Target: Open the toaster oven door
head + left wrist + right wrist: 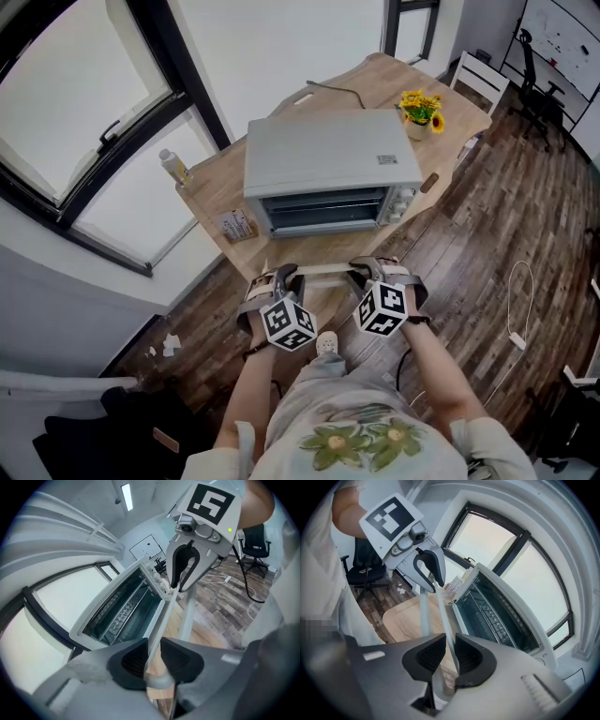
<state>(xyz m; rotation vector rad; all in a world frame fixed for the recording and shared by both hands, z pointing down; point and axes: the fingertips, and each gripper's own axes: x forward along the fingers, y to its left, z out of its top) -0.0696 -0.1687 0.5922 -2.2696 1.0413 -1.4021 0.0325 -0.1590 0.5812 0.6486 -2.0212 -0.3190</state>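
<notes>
I see the toaster oven (328, 164) sitting in the middle of the frame on the wooden desk (217, 192), and its door (323, 286) is swung down open toward me so I can see the racks inside. My left gripper (153, 657) has its jaws squeezed on the left end of the door handle (323, 270), and my right gripper (449, 657) has its jaws squeezed on the right end. A pot of yellow flowers (422, 108) stands near the upper right corner of the oven, and a small bottle (173, 167) stands at the left edge of the desk.
</notes>
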